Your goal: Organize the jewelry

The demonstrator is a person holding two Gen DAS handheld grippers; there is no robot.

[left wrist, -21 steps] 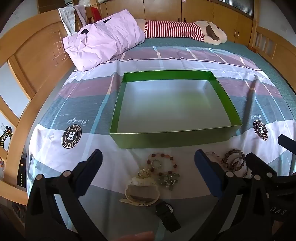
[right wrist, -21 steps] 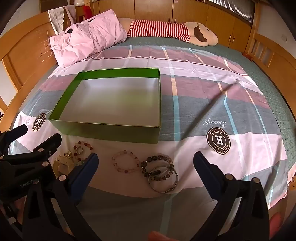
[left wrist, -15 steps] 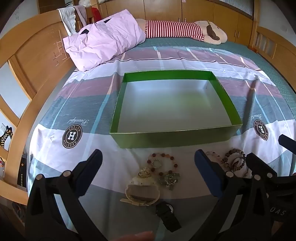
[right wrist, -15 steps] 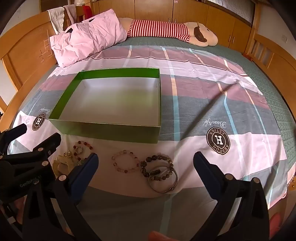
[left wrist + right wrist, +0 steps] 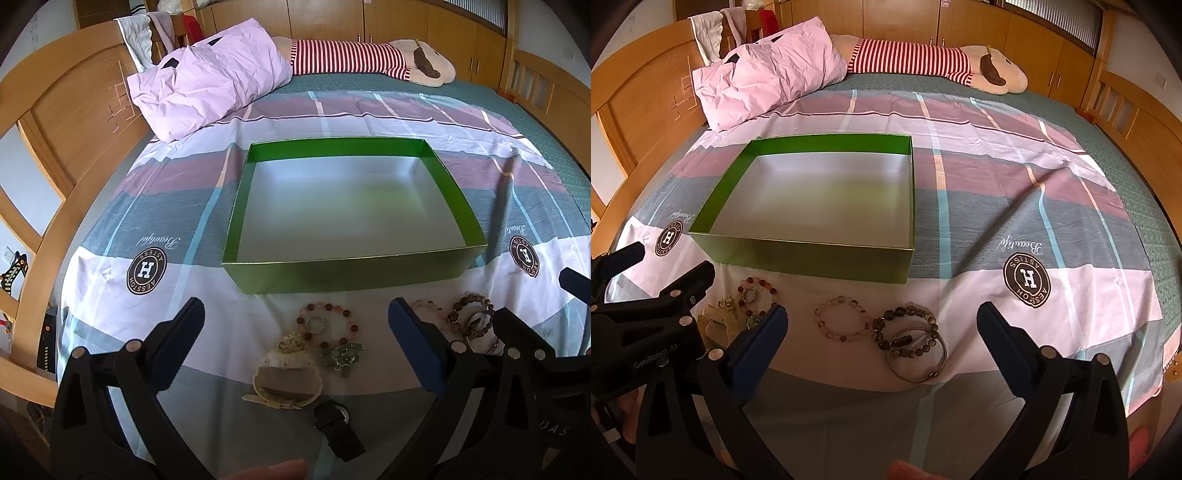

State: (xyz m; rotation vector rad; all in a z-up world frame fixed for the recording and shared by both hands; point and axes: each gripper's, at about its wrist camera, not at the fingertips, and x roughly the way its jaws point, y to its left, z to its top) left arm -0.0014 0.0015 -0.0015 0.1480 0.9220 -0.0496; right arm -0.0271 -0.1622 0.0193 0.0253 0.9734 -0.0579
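The jewelry lies in a loose row on the bedsheet (image 5: pixel 997 177) just in front of the green box (image 5: pixel 347 275): a reddish bead bracelet (image 5: pixel 327 325), a cream watch (image 5: pixel 286 380), a black watch (image 5: pixel 338 428), a pale bead bracelet (image 5: pixel 842 323) and a dark bead bracelet (image 5: pixel 905 330) overlapping a metal bangle (image 5: pixel 918 354). We judge the box, empty and open-topped, sits close so each piece travels little. Our left gripper (image 5: pixel 295 345) and right gripper (image 5: pixel 881 349) hover above the pieces, both spread wide and holding nothing, apparently ready to begin picking.
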